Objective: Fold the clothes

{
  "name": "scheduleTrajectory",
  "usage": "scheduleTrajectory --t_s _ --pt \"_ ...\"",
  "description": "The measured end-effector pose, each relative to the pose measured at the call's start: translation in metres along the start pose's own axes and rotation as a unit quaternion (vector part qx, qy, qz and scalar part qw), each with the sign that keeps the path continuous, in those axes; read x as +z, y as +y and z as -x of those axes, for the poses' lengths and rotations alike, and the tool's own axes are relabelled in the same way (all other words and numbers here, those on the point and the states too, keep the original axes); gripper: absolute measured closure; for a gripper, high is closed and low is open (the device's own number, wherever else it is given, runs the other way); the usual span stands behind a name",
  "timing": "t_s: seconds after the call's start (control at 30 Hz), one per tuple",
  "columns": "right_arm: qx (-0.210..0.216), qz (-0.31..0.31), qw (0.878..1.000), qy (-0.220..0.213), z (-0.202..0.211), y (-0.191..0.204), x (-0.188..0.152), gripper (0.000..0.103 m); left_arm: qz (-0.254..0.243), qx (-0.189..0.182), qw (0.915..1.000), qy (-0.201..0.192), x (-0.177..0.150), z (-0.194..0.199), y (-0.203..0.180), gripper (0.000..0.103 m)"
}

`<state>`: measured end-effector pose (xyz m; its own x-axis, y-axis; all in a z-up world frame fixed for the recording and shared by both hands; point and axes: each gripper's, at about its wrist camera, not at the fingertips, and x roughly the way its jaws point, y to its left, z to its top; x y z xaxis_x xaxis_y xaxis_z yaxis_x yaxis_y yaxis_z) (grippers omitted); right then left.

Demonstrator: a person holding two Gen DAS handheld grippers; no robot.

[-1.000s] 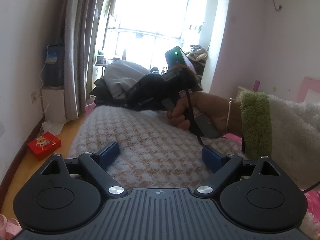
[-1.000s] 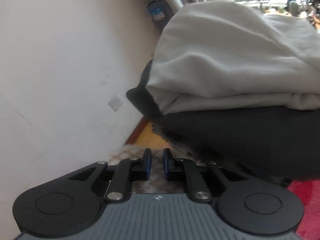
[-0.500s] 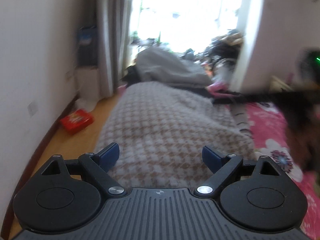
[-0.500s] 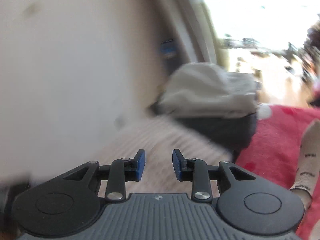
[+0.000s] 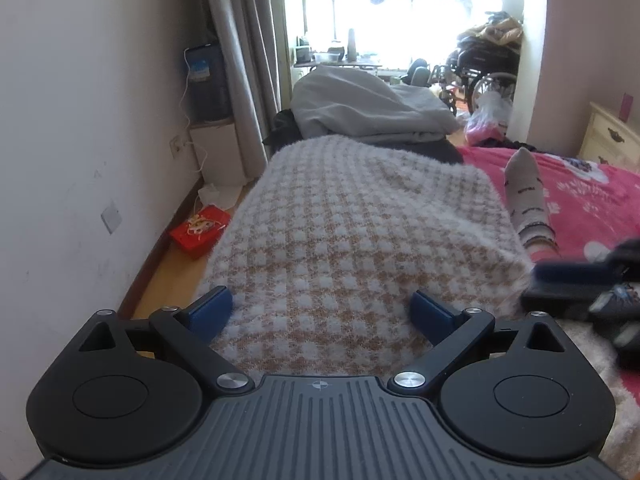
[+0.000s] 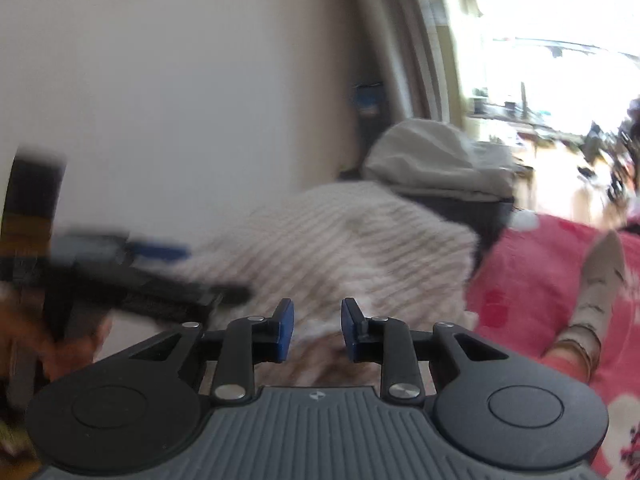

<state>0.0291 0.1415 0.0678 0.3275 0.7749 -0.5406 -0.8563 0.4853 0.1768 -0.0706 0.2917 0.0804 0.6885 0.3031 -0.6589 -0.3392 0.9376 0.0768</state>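
Note:
A fuzzy beige-and-white checked garment (image 5: 352,240) lies flat along the bed, also in the right wrist view (image 6: 360,248). My left gripper (image 5: 322,312) hovers over its near end, jaws wide and still opening, nothing between them. My right gripper (image 6: 316,330) is over the garment's near right part. Its pads stand a little apart and are closing, with only the fabric below in the gap. It shows blurred at the right edge of the left wrist view (image 5: 580,284). A folded pale grey garment (image 5: 368,108) rests on a dark one at the far end.
A pink flowered bedcover (image 5: 580,200) lies to the right, with a person's socked foot (image 5: 524,196) on it. A wall runs along the left, and a red box (image 5: 200,232) sits on the floor. A wheelchair (image 5: 488,68) and a cream nightstand (image 5: 612,136) stand at the far right.
My right gripper drew back from the folded pile to the checked garment's near end, and its jaws parted. The left gripper tipped downward and opened slightly wider.

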Motion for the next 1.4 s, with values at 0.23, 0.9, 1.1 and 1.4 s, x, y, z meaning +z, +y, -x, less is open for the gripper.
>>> scheduleTrajectory --t_s 0.23,0.9,1.1,1.4 --pt "-0.042 0.028 0.998 0.024 -0.018 0.013 -0.02 0.081 -0.032 0.022 0.9993 -0.002 0.002 -0.003 -0.016 0.006" --pt "-0.024 -0.053 0.998 0.025 -0.001 0.003 -0.032 0.082 -0.06 0.048 0.997 0.006 0.006 -0.009 -0.028 0.005" --pt "-0.032 -0.075 0.996 0.039 -0.004 0.004 -0.03 0.082 -0.059 0.055 0.9967 0.006 0.004 -0.008 -0.03 0.005" --pt "-0.016 -0.196 0.978 0.07 -0.01 -0.016 -0.037 0.075 -0.052 0.041 0.9977 0.013 0.004 -0.009 -0.021 0.005"
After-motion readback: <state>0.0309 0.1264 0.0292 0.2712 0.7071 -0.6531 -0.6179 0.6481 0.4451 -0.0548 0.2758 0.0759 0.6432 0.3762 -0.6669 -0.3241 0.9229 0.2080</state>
